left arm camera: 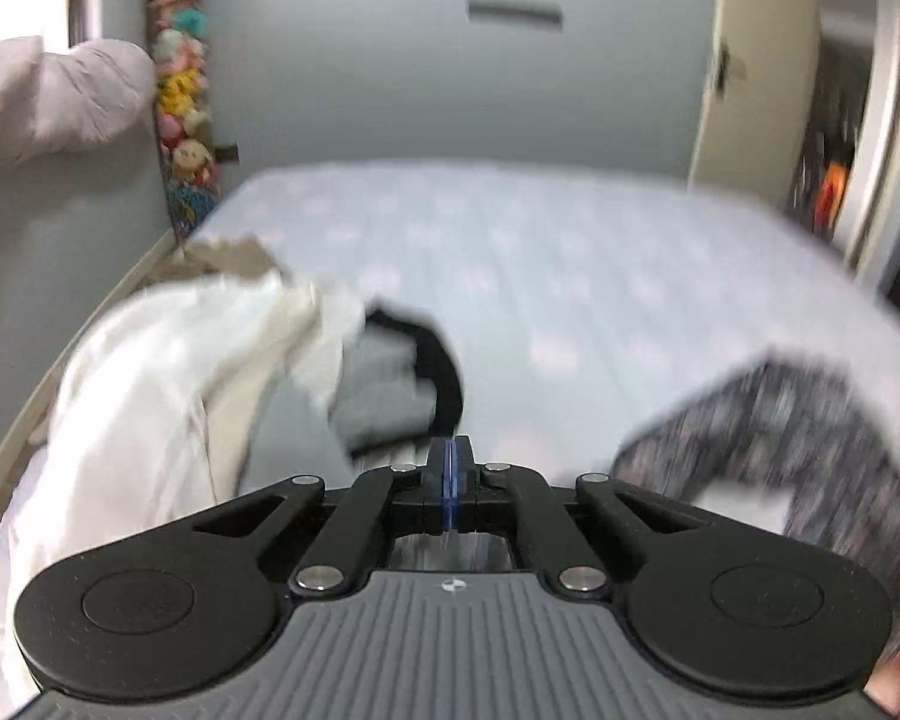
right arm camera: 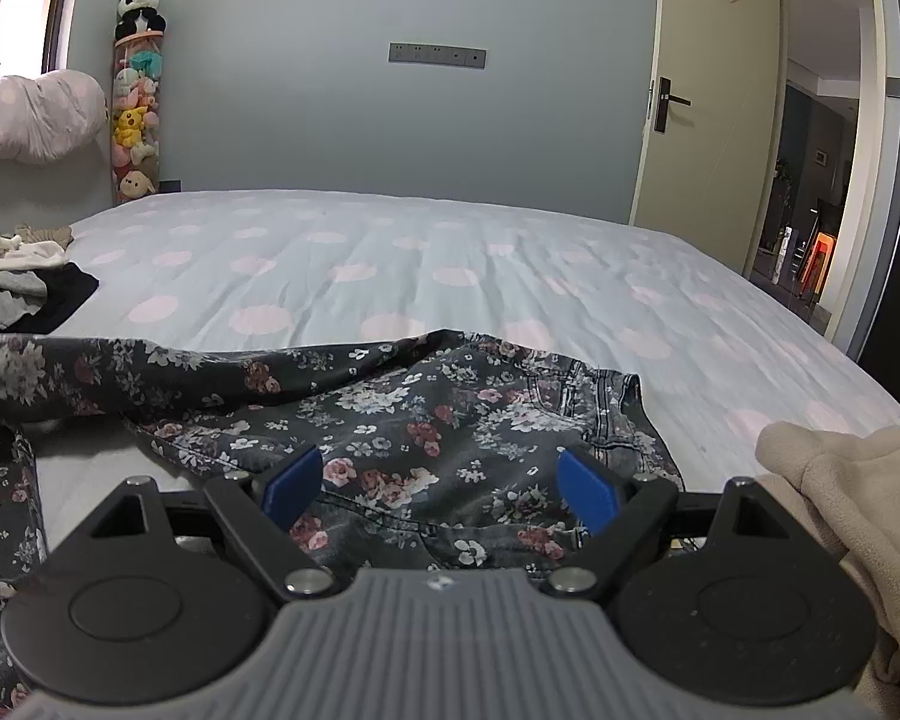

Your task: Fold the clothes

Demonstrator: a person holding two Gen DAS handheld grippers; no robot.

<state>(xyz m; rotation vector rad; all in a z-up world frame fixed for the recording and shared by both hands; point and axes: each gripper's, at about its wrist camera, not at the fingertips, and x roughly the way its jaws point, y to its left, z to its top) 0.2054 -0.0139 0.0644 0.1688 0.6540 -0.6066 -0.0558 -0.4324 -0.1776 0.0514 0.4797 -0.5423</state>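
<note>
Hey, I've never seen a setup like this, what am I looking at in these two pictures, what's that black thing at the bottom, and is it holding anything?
Each picture comes from a camera mounted on a hand-held gripper; a person carries one in each hand, there is no robot arm. The black shape at the bottom is the gripper itself, seen from behind.

The sharp picture is from the right gripper: its blue pads stand wide apart, holding nothing, just above floral jeans spread on a polka-dot bed. A beige garment lies at the right.

The blurred picture is from the left gripper: its pads are pressed together, and no cloth shows clearly between them. To its left is a pile of white, grey and black clothes. A tube of plush toys stands against the wall.
</note>
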